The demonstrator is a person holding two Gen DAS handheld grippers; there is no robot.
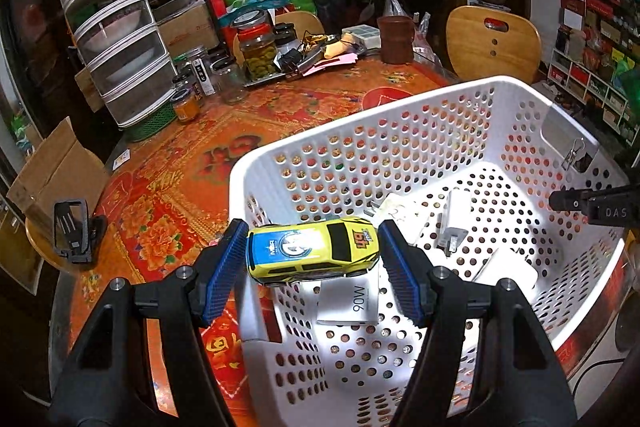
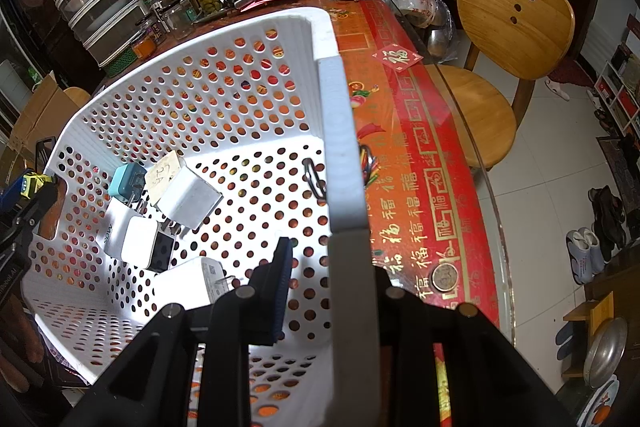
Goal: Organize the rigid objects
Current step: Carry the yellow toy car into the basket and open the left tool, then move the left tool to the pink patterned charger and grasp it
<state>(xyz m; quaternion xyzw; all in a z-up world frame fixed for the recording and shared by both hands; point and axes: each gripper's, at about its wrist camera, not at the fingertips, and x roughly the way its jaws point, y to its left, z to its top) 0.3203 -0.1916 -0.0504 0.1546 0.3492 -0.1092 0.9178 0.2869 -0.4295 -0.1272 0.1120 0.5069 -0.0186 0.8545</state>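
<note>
Left gripper (image 1: 312, 259) pinches the yellow toy car (image 1: 313, 250) nose-to-tail between its 2 blue pads, held over the near rim of the white perforated basket (image 1: 360, 115). Right gripper (image 2: 326, 287) clamps the basket's side wall, steadying it. The car looks light, rigid and glossy, so probably slippery; gripping the flatter sides would likely hold better. Chargers (image 2: 188, 199) sit on the basket floor.

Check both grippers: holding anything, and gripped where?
Left gripper holds the yellow toy car by its front and rear ends, over the basket's edge. Right gripper clamps the white basket by its rim.
</note>
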